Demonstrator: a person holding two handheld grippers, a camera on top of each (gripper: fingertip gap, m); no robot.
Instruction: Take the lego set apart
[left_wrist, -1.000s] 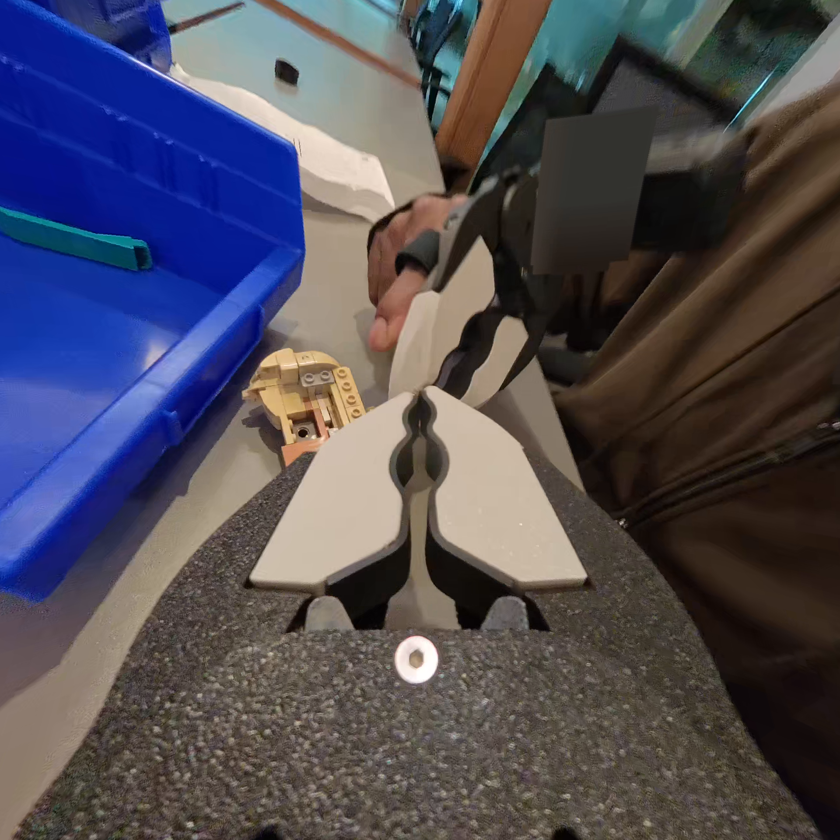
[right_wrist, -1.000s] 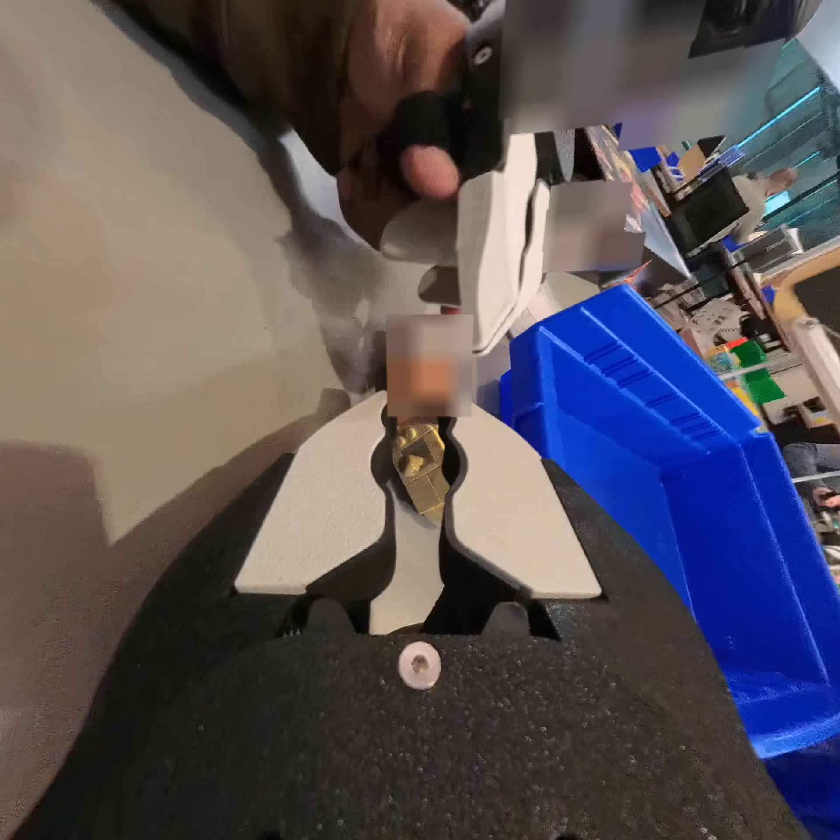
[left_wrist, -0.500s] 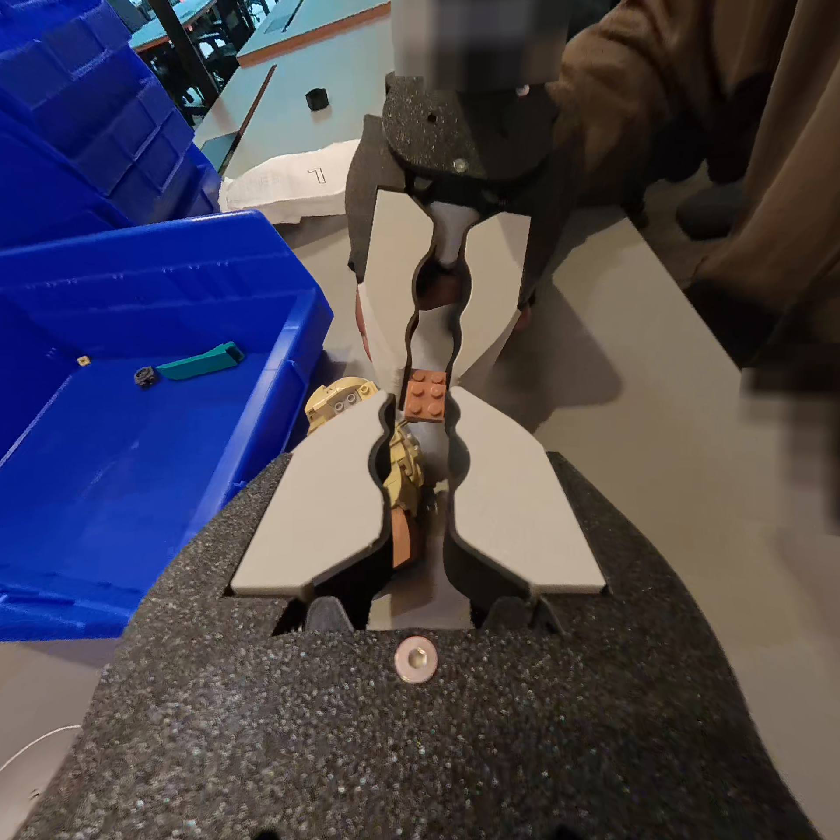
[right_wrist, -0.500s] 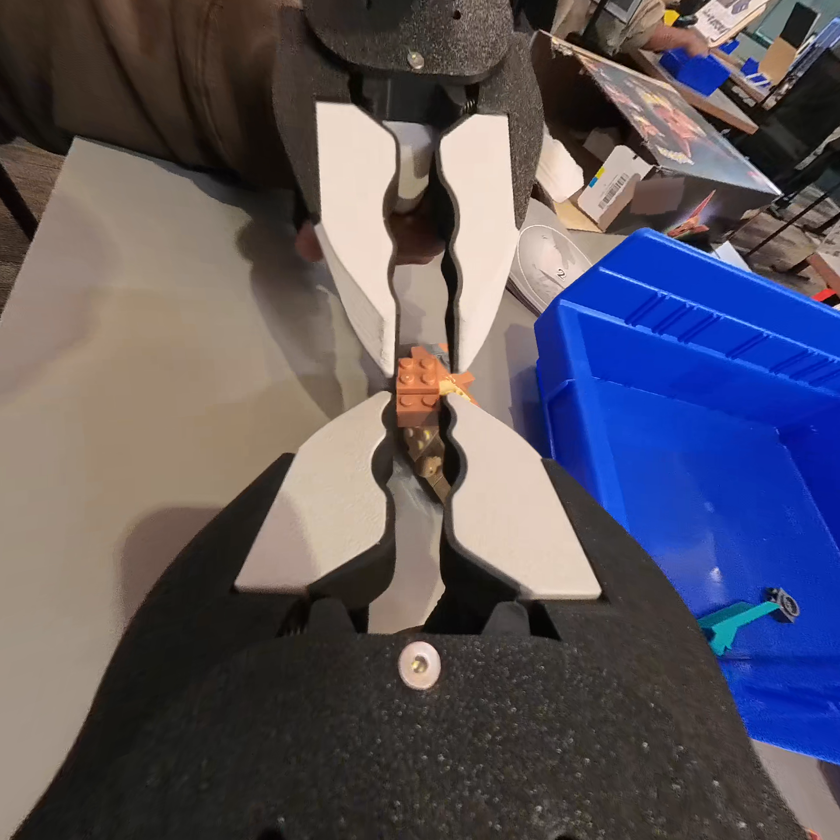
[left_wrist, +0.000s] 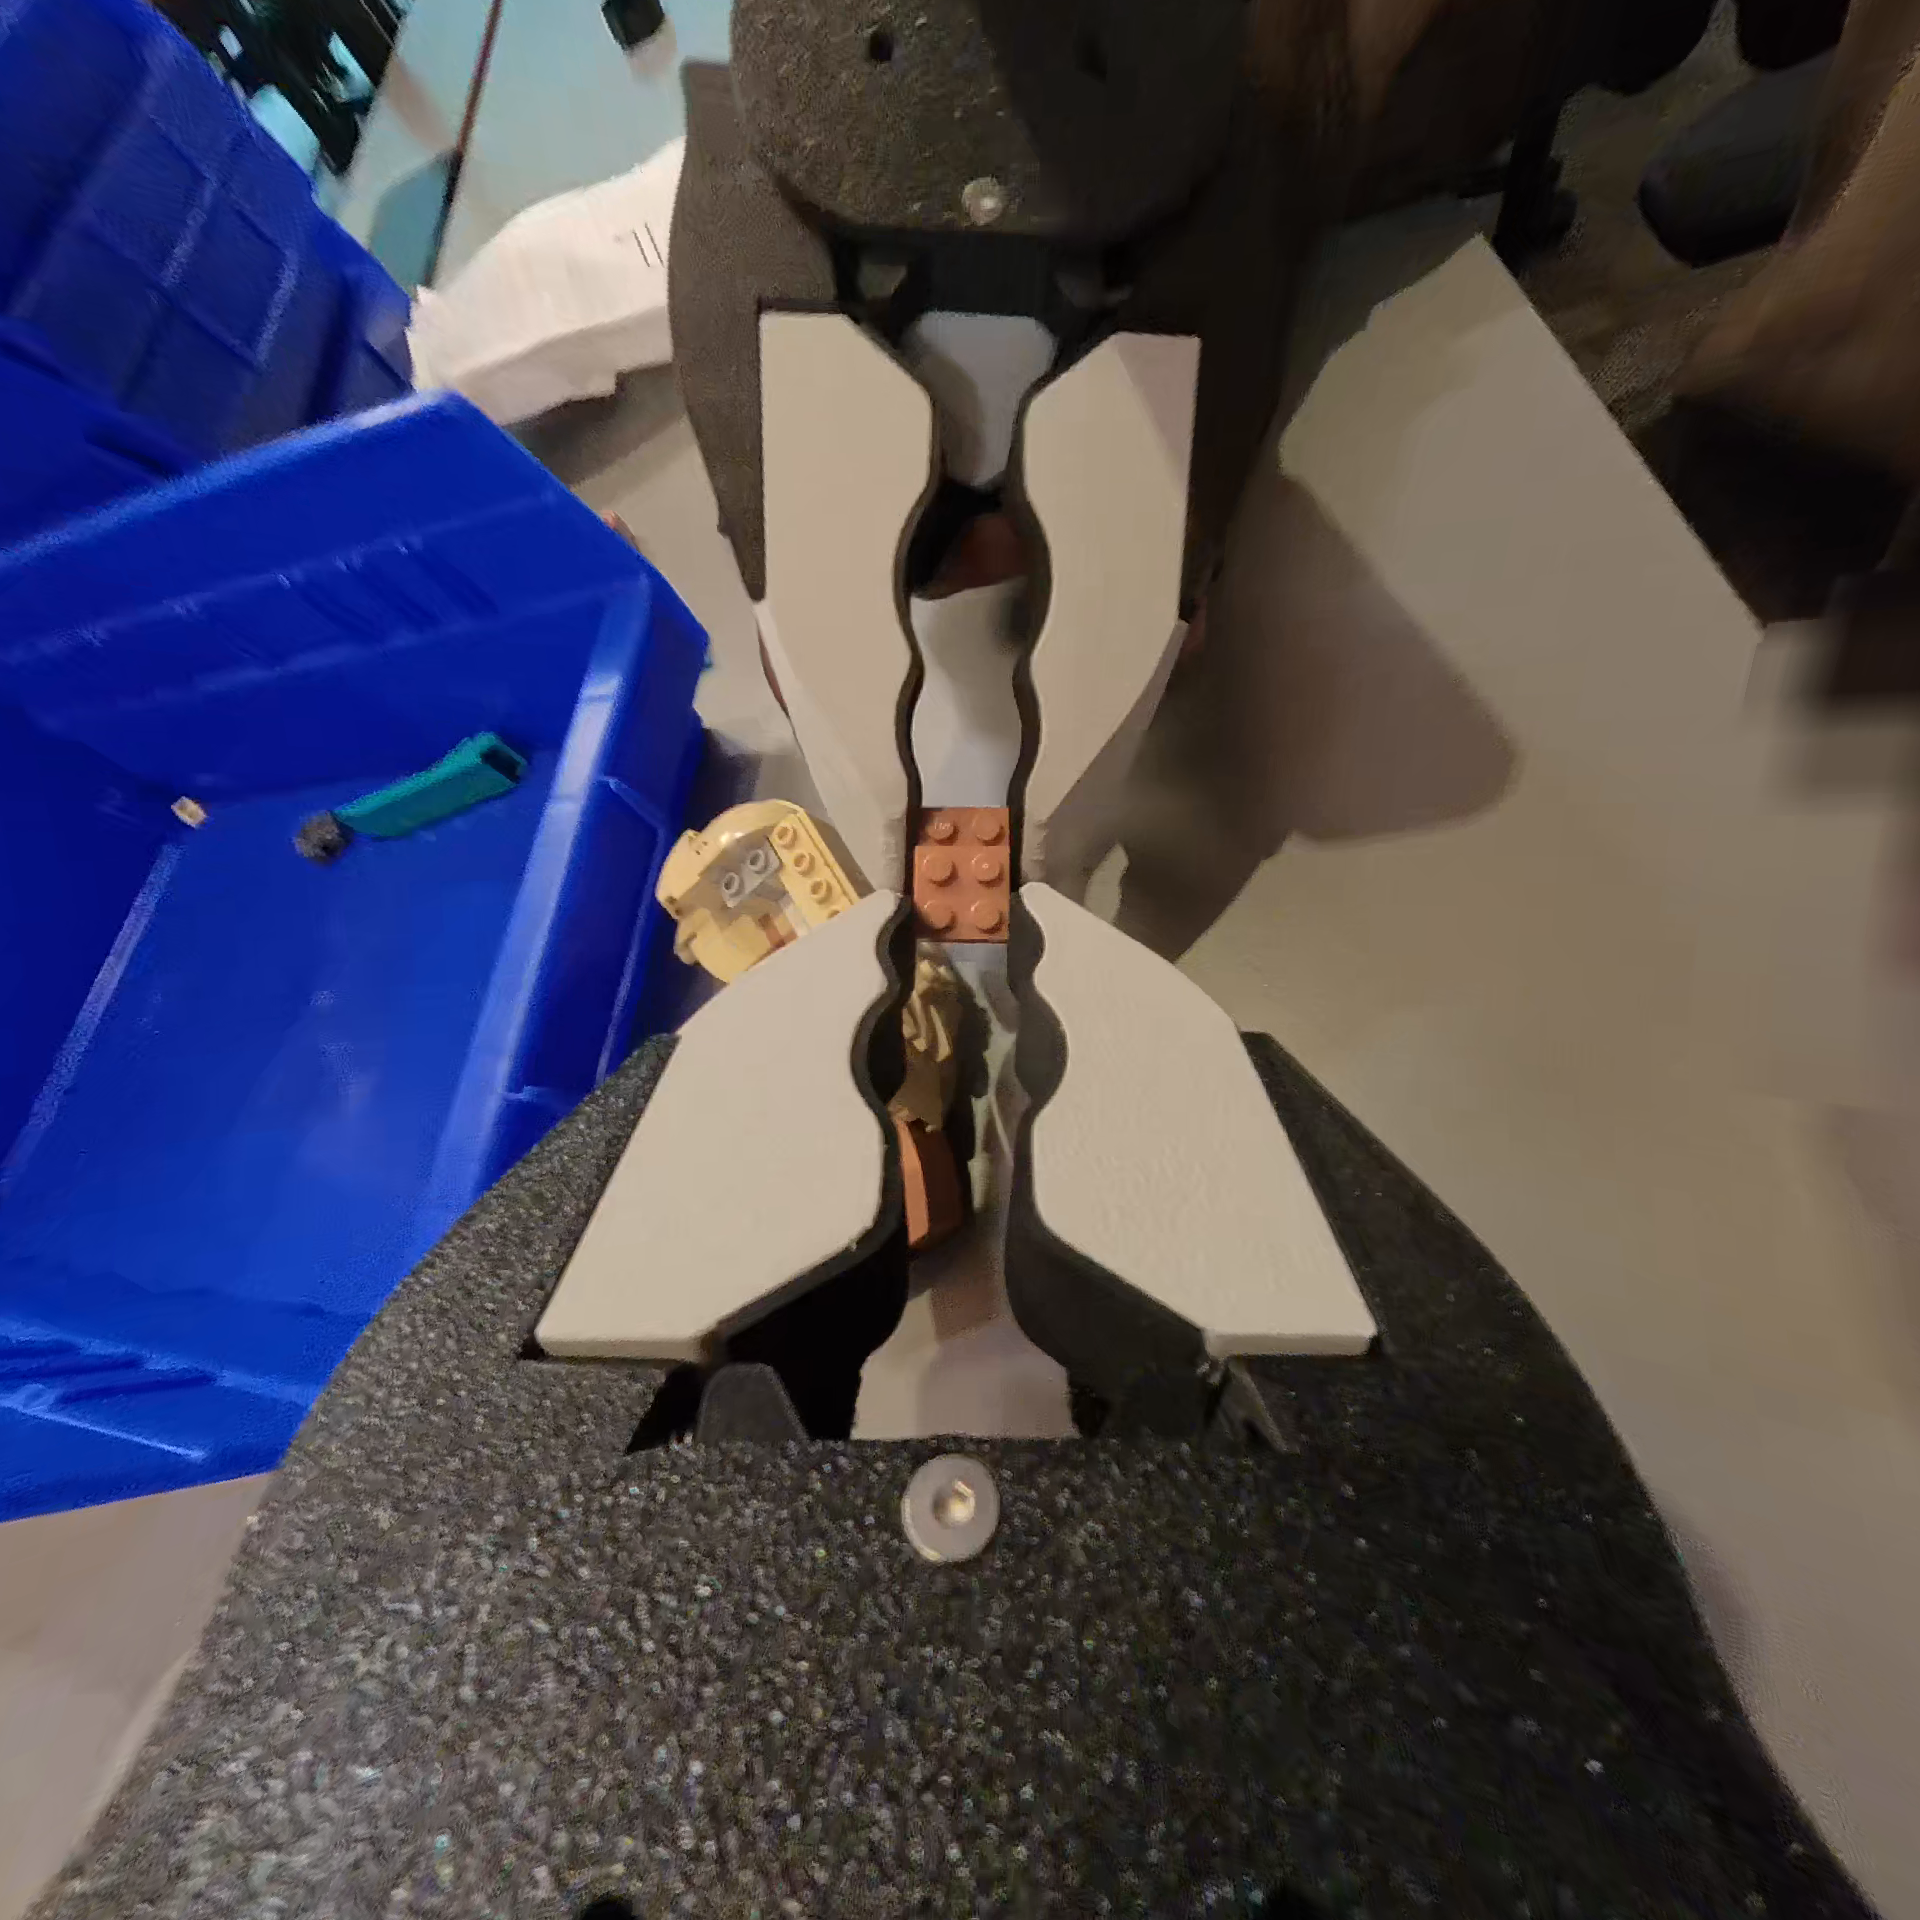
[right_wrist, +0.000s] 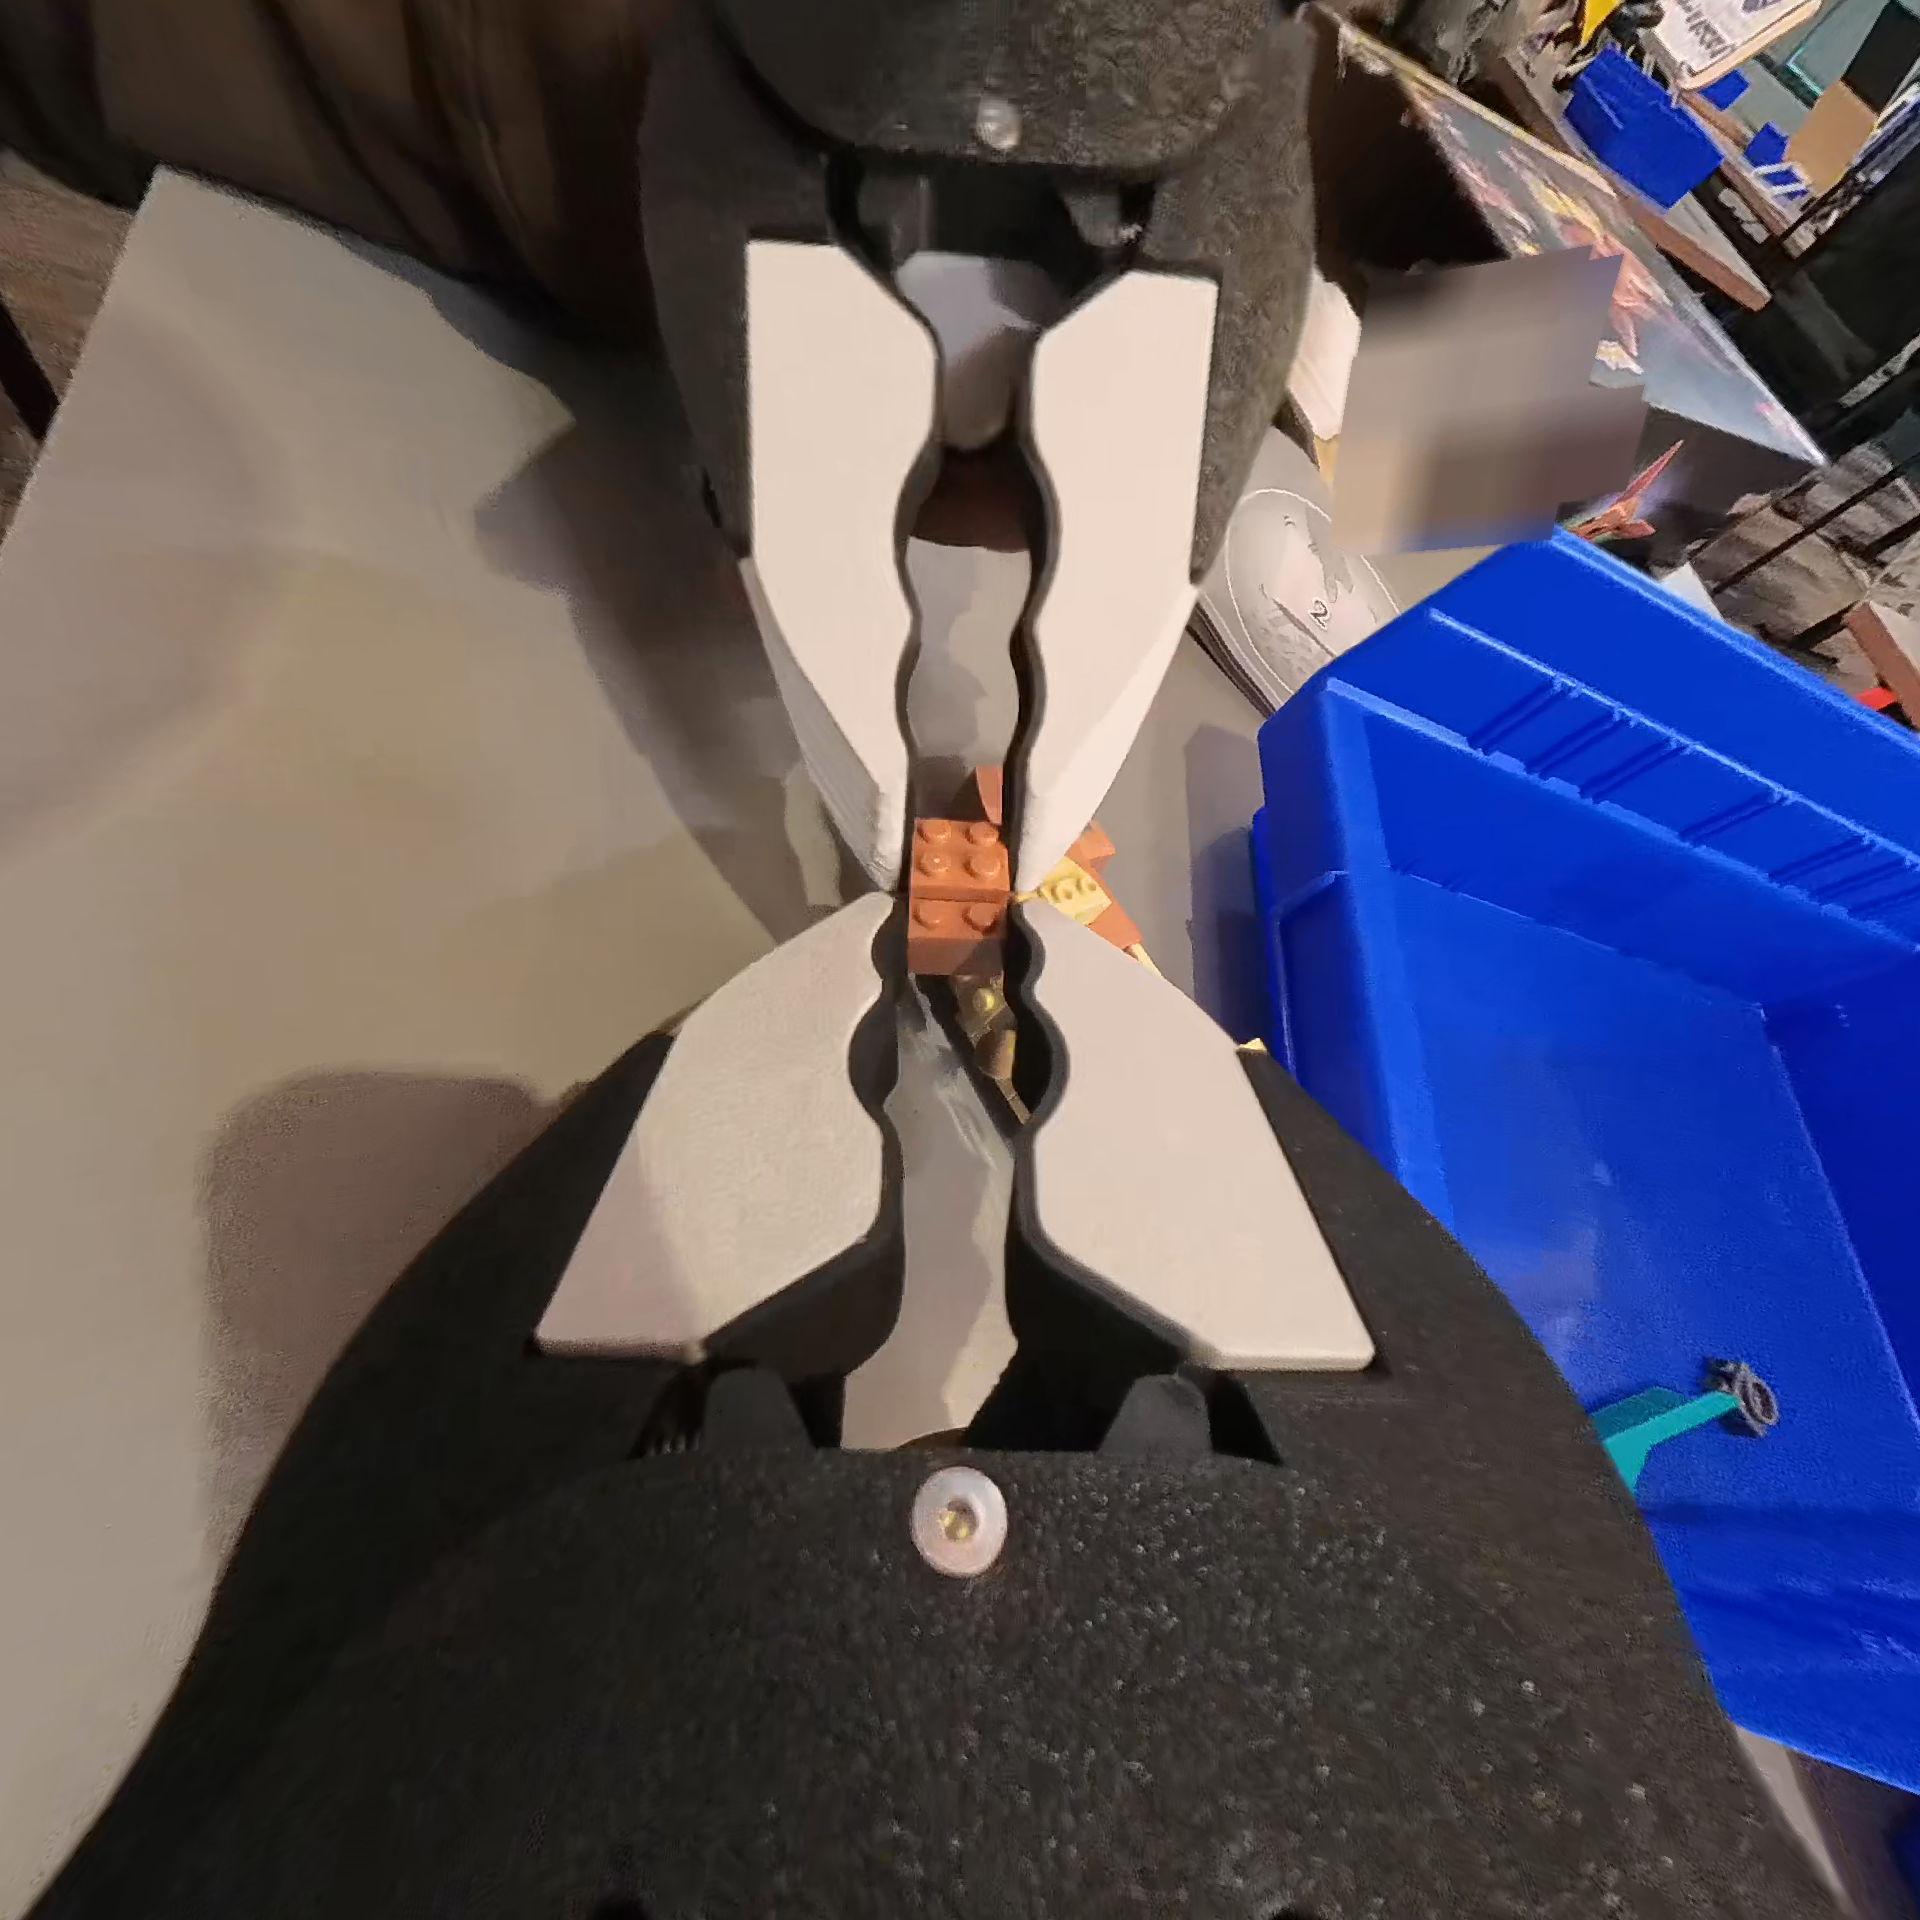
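both jaws stand narrowly apart, tip to tip, each pair clamped on a brown brick. the left gripper pinches the near brick; the right gripper pinches the brick joined to it, above the grey table. a tan brick model lies beside the blue bin, which holds a teal piece.

A reddish-brown brick with round studs. A tan toy model with a small grey plate. A bright blue bin holding a teal strip. A plain pale grey desk. Each hand-held gripper has light grey fingers on a speckled black body.
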